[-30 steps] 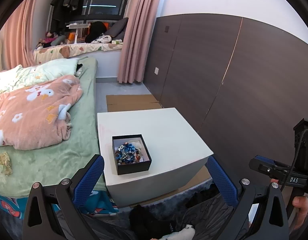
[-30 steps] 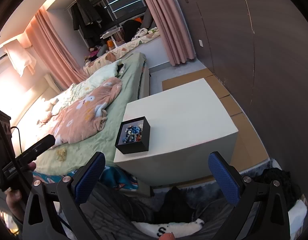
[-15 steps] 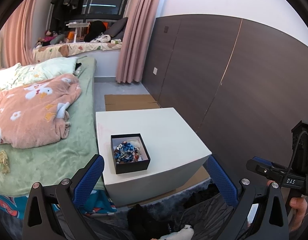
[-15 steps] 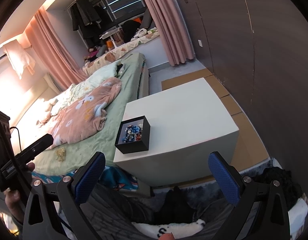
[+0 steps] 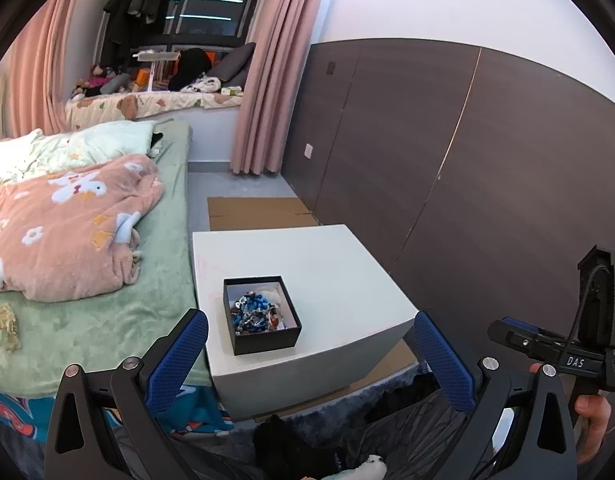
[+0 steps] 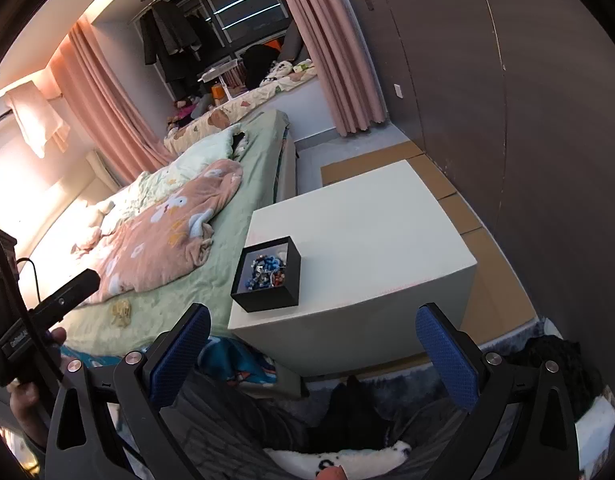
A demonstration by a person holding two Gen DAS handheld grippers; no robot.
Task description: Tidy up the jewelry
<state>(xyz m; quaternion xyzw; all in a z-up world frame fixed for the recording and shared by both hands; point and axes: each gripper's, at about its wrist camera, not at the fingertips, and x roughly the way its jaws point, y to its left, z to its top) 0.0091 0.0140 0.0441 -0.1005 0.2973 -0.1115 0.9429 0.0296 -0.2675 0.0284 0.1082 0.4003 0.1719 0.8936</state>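
Observation:
A small black open box (image 5: 261,314) stands near the front left corner of a white cube table (image 5: 327,272). It holds a tangle of blue and silver jewelry (image 5: 253,312). The box also shows in the right wrist view (image 6: 267,274), with the jewelry (image 6: 267,272) inside. My left gripper (image 5: 307,344) is open and empty, hanging short of the table's front edge. My right gripper (image 6: 313,340) is open and empty, also short of the table (image 6: 367,232). The right gripper's body shows at the right of the left wrist view (image 5: 567,344).
A bed (image 5: 87,280) with a green sheet and a pink blanket (image 5: 63,220) runs along the table's left side. A dark panelled wall (image 5: 447,160) stands to the right. Flat cardboard (image 5: 259,212) lies on the floor behind the table. Dark cloth (image 6: 347,420) lies below the grippers.
Both views have shifted slightly; the left gripper has drifted a little to the right relative to the box. Both grippers stay open and empty.

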